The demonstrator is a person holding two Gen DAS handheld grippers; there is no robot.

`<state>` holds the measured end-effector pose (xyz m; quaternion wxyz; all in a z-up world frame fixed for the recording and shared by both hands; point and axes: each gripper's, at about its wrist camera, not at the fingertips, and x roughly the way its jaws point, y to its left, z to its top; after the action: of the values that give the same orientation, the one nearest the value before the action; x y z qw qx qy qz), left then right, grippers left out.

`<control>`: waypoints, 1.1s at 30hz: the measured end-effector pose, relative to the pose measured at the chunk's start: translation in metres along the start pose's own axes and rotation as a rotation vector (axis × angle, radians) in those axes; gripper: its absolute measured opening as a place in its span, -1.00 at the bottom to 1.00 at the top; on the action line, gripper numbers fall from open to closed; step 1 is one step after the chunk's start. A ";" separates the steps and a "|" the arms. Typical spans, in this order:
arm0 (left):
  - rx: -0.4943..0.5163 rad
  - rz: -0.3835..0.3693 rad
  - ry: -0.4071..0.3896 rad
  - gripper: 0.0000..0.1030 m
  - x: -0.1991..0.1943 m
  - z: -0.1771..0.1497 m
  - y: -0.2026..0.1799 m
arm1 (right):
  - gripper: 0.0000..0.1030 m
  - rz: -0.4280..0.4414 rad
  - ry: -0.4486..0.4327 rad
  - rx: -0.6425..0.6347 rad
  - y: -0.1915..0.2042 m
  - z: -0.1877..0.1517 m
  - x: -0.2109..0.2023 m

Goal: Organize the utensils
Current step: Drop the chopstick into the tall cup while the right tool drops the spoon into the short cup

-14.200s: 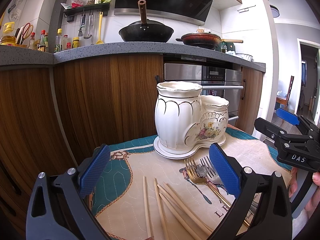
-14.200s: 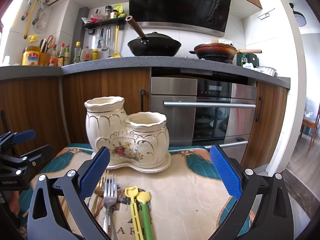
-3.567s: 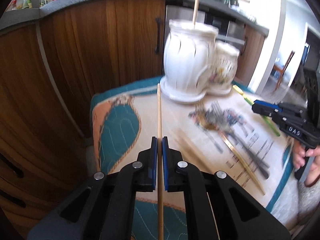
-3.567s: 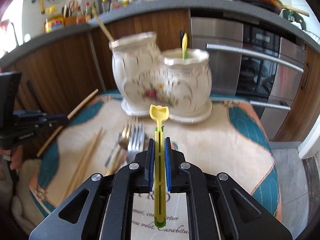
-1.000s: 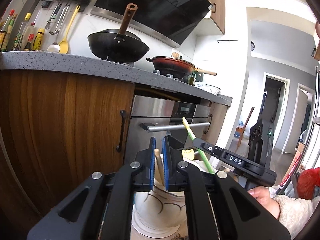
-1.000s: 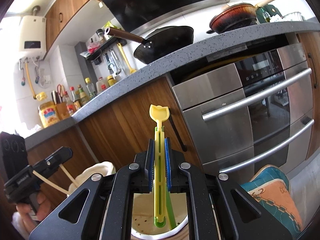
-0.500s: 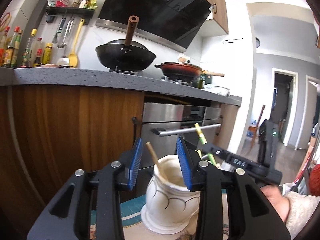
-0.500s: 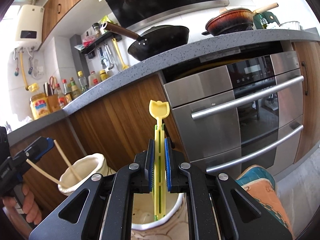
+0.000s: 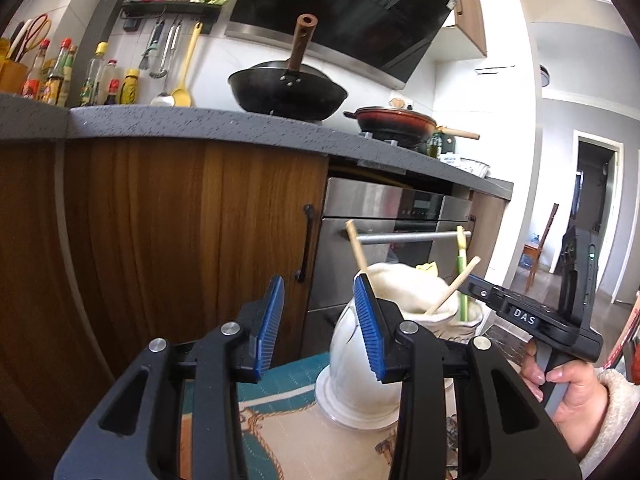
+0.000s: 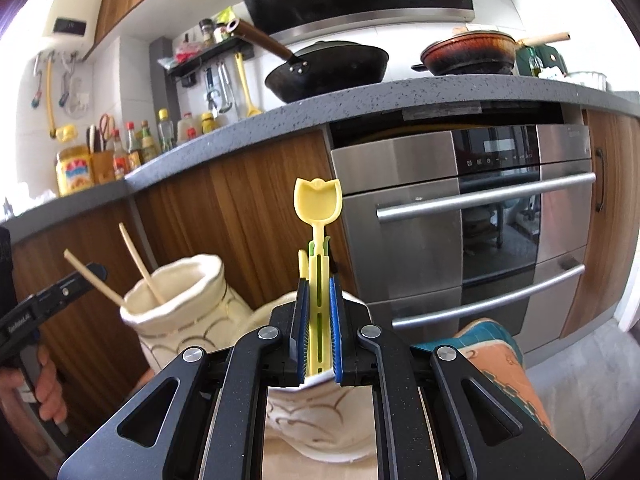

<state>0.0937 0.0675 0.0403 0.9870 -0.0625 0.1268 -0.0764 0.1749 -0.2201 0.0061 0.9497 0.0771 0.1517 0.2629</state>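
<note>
A cream ceramic two-pot utensil holder [image 9: 360,364] stands on a patterned mat. Its taller pot [image 10: 180,316] holds two wooden chopsticks [image 9: 357,254]. My left gripper [image 9: 318,328] is open and empty, just left of the tall pot. My right gripper [image 10: 318,332] is shut on a yellow plastic utensil [image 10: 317,208] with a green one behind it, upright over the shorter pot [image 10: 320,420]. The right gripper also shows in the left wrist view [image 9: 520,312], with the green utensil [image 9: 462,276] standing in the short pot.
Wooden cabinets [image 9: 160,240] and a steel oven [image 10: 480,220] stand behind the table under a grey counter [image 9: 200,124] with a wok [image 9: 288,92] and a pan. The teal and beige mat [image 9: 288,424] covers the table. The forks and remaining chopsticks are out of view.
My left gripper has opened wider and let go of the chopstick, which now leans in the tall pot. My right gripper has lowered the yellow utensil further toward the short pot.
</note>
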 end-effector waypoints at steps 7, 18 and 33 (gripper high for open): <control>-0.034 0.037 0.017 -0.14 -0.007 -0.009 0.010 | -0.54 -0.015 0.001 -0.016 0.002 -0.005 -0.009; -0.076 0.100 0.052 0.25 -0.033 -0.025 0.012 | 0.35 -0.019 -0.023 -0.009 0.008 -0.009 -0.047; 0.010 0.216 0.222 0.86 -0.065 -0.054 -0.023 | 0.90 -0.043 0.057 -0.010 0.013 -0.048 -0.092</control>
<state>0.0146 0.0498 0.0071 0.9697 -0.0349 0.2408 0.0234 0.0779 -0.2545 -0.0130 0.9507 0.0616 0.1791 0.2454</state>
